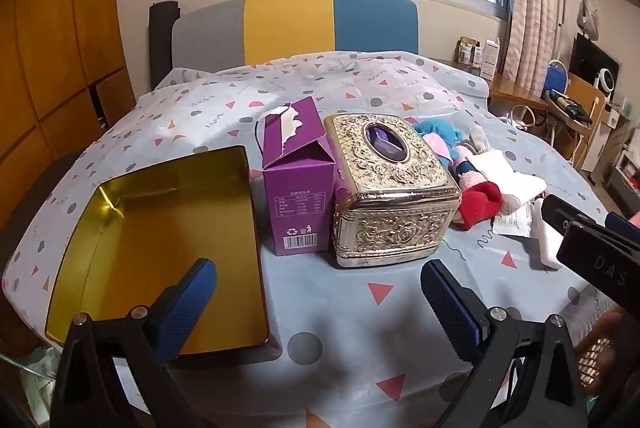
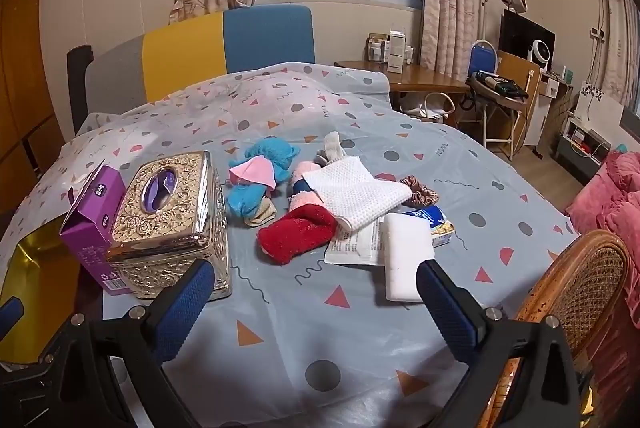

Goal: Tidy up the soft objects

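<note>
Both claws pointed forward and downward over the bench (image 2: 320,328), which was covered by a grey plastic cloth printed with triangles and dots. The left claw (image 1: 318,302) stood wide with nothing between its blue pads. The right claw (image 2: 316,302) stood equally wide and empty.

Landmark: the ornate gold embossed tissue box (image 1: 394,188), with purple showing through the oval opening in its lid. Just beside it on the left stood the purple cardboard carton (image 1: 298,184), its torn top flaps open; its contents could not be seen. Further left lay the open gold rectangular tin (image 1: 160,244), which was empty.

The soft objects (image 2: 320,196), a heap including blue, pink, red and white cloth items, lay on the bench to the right of the tissue box, outside every container.
</note>
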A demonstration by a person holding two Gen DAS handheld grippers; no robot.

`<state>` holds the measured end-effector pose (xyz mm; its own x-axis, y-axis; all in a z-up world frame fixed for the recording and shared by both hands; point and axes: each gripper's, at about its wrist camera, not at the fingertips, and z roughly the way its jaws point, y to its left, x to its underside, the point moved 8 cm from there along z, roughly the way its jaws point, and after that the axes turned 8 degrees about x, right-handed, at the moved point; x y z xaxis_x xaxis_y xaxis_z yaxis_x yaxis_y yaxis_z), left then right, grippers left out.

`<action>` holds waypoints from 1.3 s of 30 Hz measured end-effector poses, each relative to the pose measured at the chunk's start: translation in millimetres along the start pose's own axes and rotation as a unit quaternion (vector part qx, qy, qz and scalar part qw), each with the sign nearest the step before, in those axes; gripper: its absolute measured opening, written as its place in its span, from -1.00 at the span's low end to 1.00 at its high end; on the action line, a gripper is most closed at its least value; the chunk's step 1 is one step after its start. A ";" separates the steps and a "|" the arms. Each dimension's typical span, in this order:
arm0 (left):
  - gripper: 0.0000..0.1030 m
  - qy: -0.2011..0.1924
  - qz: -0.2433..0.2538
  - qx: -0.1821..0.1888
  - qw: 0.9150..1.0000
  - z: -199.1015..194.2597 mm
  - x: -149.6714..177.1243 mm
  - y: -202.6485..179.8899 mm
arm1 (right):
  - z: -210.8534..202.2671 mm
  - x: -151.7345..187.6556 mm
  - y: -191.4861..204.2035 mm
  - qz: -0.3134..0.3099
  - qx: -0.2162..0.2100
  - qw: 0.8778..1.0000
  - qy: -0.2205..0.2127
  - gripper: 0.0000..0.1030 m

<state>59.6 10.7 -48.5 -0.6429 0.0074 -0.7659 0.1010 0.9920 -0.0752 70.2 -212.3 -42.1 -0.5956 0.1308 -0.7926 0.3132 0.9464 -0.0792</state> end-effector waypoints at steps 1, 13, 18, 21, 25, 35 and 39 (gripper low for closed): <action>0.99 -0.001 0.000 0.000 1.000 -0.9 -0.4 -0.1 | -0.6 -0.4 -0.3 0.000 0.000 1.000 -0.001 1.00; 0.99 -0.001 -0.002 0.000 1.000 -2.1 1.1 1.4 | -3.6 -2.8 -2.3 -0.001 0.000 1.000 -0.005 1.00; 0.99 -0.003 0.001 0.005 1.000 -4.6 1.8 0.7 | -4.0 -4.0 -5.1 0.000 0.002 1.000 -0.008 1.00; 0.99 -0.004 0.003 0.004 1.000 -5.7 1.6 -0.2 | -3.7 -5.7 -9.6 0.002 0.006 1.000 -0.009 1.00; 0.99 -0.001 0.004 0.006 1.000 -4.9 2.3 -0.9 | -3.8 -7.9 -16.6 0.005 0.012 1.000 -0.010 1.00; 0.99 0.009 0.011 0.021 1.000 0.8 4.1 -7.1 | -0.4 -13.3 -33.7 0.006 0.024 1.000 -0.011 1.00; 0.99 0.019 0.017 0.039 0.999 4.3 8.3 -12.9 | 3.4 -17.4 -49.5 0.019 0.036 0.999 -0.009 1.00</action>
<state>56.2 -2.6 -56.6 -0.6663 0.0471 -0.7442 0.1813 0.9783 -0.1004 67.6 -262.5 -26.5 -0.5684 0.1610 -0.8069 0.3879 0.9173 -0.0903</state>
